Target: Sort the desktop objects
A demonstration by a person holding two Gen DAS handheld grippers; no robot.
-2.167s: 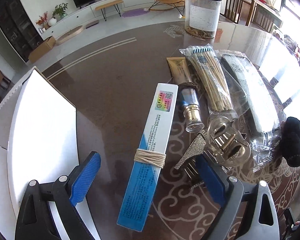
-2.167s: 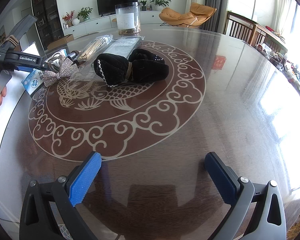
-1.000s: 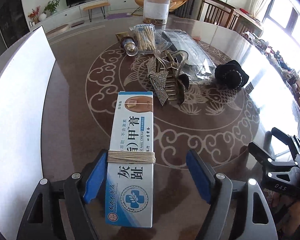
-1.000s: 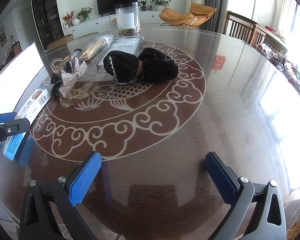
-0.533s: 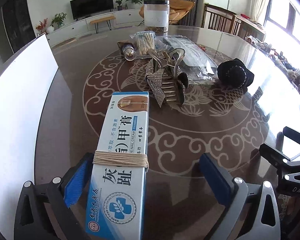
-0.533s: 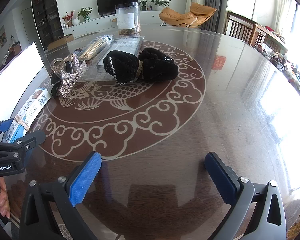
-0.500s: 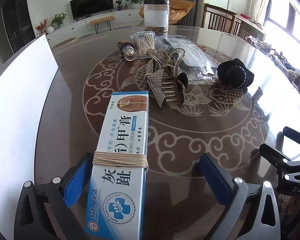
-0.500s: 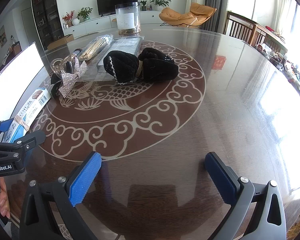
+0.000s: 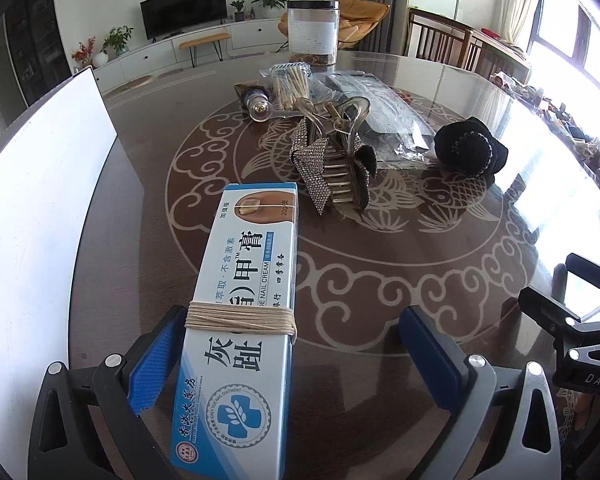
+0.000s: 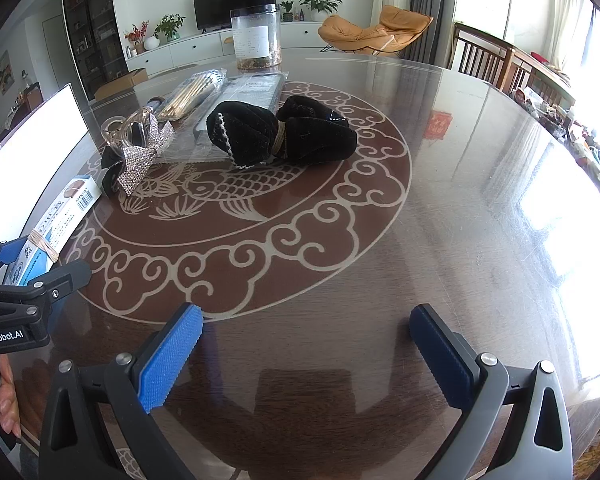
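Observation:
A blue-and-white nail cream box (image 9: 244,300), bound with a tan rubber band, lies flat on the brown round table (image 9: 380,280) beside the white board. My left gripper (image 9: 294,332) is open wide around the box's near end. The left pad sits close to the box's side and the right pad stands well clear. The right wrist view shows the same box (image 10: 56,220) with the left gripper (image 10: 28,280) over it. My right gripper (image 10: 306,332) is open over bare table with nothing between its fingers.
A rhinestone-bow hair claw (image 9: 332,164) lies past the box, and a black velvet hair bow (image 9: 468,148) to its right. Further back are a bag of sticks (image 9: 290,84), a tube (image 9: 256,104), a bagged comb (image 9: 380,112) and a jar (image 9: 313,32). A white board (image 9: 32,220) lines the left edge.
The left gripper brought the box from the far cluster to the near left of the table, then opened wide and left it lying there. The right gripper kept still.

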